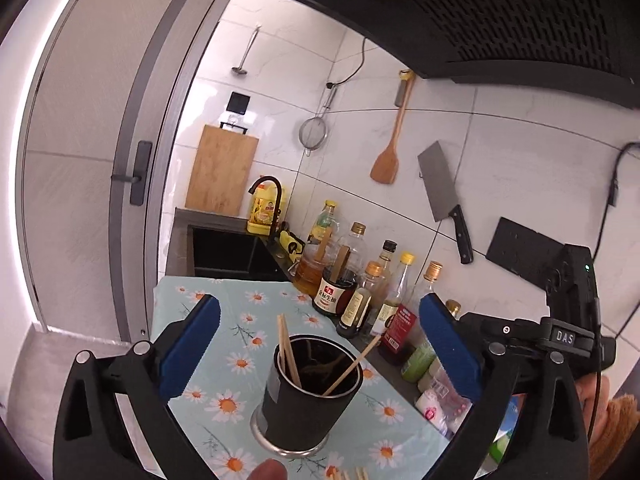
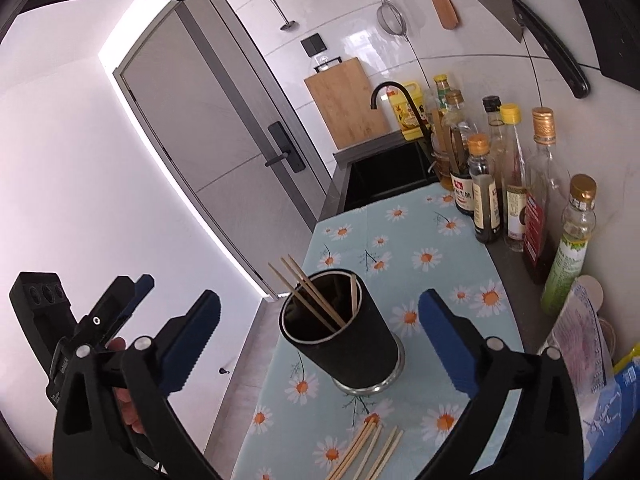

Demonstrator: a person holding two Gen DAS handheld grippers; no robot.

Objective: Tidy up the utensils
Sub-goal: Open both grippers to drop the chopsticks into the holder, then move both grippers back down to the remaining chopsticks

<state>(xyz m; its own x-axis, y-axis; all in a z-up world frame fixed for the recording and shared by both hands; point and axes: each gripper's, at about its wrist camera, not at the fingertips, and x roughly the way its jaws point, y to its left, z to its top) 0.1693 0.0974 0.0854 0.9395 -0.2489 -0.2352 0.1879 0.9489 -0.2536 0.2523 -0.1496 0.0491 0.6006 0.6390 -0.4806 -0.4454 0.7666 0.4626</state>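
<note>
chopsticks partly sorted: some stand in the holder, a bundle waits on the counter.

nearest, loose chopsticks (image 2: 368,454) lie on the daisy cloth (image 2: 424,236) over the counter, left to collect. both the left gripper (image 1: 316,344) and the right gripper (image 2: 320,344) are released, jaws spread wide with nothing between the pads. just beyond, the black holder (image 2: 352,340) stands upright with a few chopsticks leaning inside. bottles (image 2: 516,184) line the wall farther back.
</note>
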